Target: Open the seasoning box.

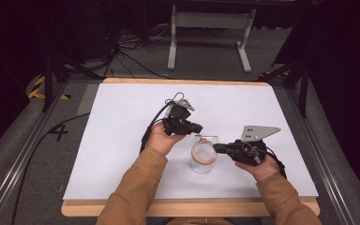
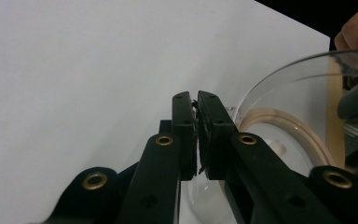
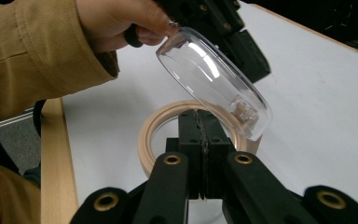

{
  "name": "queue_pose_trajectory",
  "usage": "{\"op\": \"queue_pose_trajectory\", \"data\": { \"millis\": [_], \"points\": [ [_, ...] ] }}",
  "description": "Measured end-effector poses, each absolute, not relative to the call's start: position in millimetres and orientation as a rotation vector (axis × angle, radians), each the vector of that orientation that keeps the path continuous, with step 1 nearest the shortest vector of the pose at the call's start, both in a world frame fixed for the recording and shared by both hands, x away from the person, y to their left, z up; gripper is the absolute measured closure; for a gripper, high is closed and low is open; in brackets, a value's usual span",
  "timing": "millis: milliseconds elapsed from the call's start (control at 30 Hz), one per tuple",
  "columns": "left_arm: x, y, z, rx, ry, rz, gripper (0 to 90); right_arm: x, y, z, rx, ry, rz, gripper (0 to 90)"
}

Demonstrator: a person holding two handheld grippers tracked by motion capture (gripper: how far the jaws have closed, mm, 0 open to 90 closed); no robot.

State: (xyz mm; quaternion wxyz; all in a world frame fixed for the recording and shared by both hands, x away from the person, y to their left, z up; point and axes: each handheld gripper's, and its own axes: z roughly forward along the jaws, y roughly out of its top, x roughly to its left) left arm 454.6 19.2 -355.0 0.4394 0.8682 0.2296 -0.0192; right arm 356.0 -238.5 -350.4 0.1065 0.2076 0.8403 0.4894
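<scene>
We see the left tool (image 1: 199, 127) pinching the clear lid (image 3: 214, 79), tilted above the jar (image 1: 203, 157) mid-bench (image 1: 122, 140); the right tool (image 1: 215, 148) grips the jar's beige rim (image 3: 156, 126). No readable writing.

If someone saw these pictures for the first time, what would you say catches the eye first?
Probably the clear jar with its tan rim, near the front middle of the white table. Its clear hinged lid is tilted open, held up at its edge by the left gripper. The right gripper, jaws shut, sits at the rim's right side.
</scene>
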Motion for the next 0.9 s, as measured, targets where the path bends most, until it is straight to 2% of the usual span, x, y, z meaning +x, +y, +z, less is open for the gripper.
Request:
{"op": "queue_pose_trajectory", "data": {
  "millis": [467,900],
  "points": [
    [418.5,72.6,-345.0,2.08,0.567,0.01,83.0,374.1,-237.8,-344.5,0.595,2.417,1.493,89.4],
    [404.8,88.0,-348.5,2.094,0.591,0.015,80.5,394.8,-244.6,-348.2,0.635,2.345,1.499,89.4]
  ]
}}
